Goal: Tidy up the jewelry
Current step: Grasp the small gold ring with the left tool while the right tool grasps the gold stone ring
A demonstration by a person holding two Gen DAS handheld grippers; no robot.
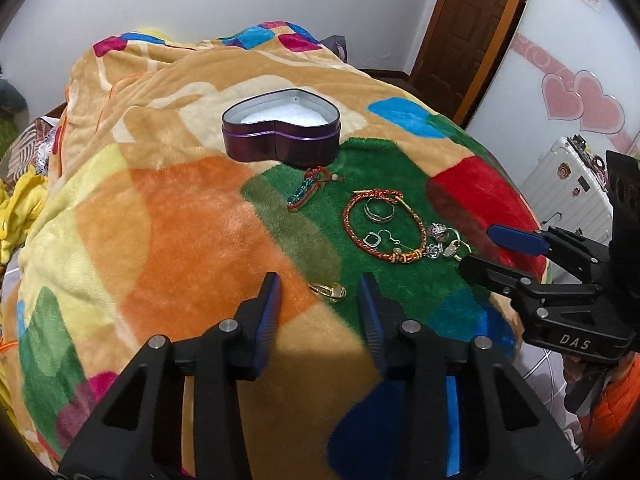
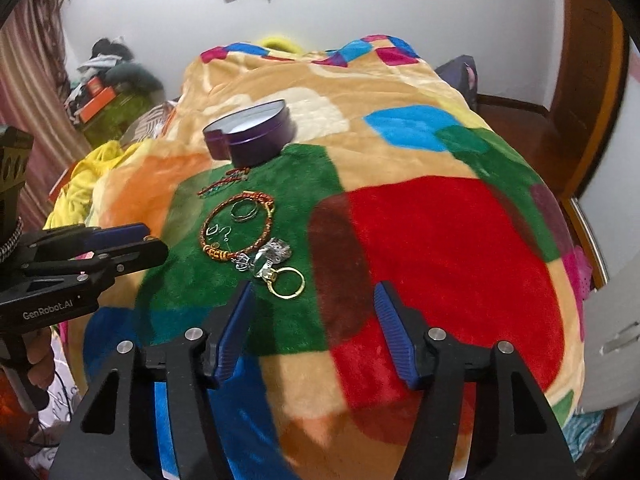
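An open purple heart-shaped tin (image 1: pixel 281 132) with white lining sits on the blanket; it also shows in the right wrist view (image 2: pixel 250 135). In front of it lie a red-and-teal bracelet (image 1: pixel 308 193), a red braided bracelet (image 1: pixel 384 226) with a silver ring (image 1: pixel 379 211) and earrings inside it, and silver charms with gold rings (image 1: pixel 446 242). A gold ring (image 1: pixel 330 291) lies just ahead of my left gripper (image 1: pixel 320 292), which is open and empty. My right gripper (image 2: pixel 314 300) is open and empty, just short of a gold ring (image 2: pixel 289 283).
The bright patchwork blanket (image 1: pixel 180 220) covers a bed. A white suitcase (image 1: pixel 568 184) stands at the right by a wall with heart stickers. A wooden door (image 1: pixel 468 20) is behind. Yellow cloth (image 2: pixel 88 176) and clutter lie left of the bed.
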